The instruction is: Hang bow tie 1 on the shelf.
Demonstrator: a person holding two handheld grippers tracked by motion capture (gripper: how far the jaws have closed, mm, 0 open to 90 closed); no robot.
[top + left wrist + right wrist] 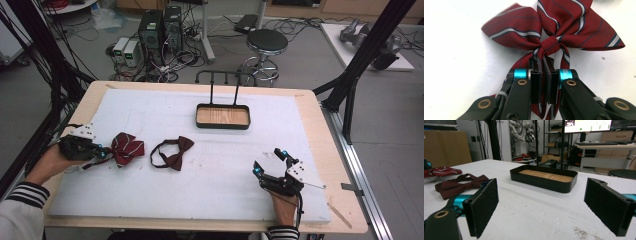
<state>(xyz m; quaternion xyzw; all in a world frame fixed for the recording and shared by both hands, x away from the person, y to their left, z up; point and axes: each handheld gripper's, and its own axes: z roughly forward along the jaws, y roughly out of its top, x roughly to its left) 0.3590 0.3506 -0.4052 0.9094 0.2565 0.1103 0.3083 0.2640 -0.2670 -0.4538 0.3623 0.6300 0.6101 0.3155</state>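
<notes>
A maroon bow tie with white and dark stripes (127,147) (554,27) lies on the white mat at the left. My left gripper (104,152) (543,75) is shut on its band just below the knot, the pads pinching the cloth. To its right lies a plain dark red bow tie (172,152) (459,183) with its looped strap, untouched. Near the front right of the mat my right gripper (270,161) (546,205) stands open with nothing between its pads, facing a black tray (222,125) (541,183) with a wooden floor.
Two thin black posts rise from the tray to a hook rail (225,75). The white mat (215,200) covers most of the wooden table. Behind the table are a round stool (266,42), computer cases (160,27) and cables on the floor.
</notes>
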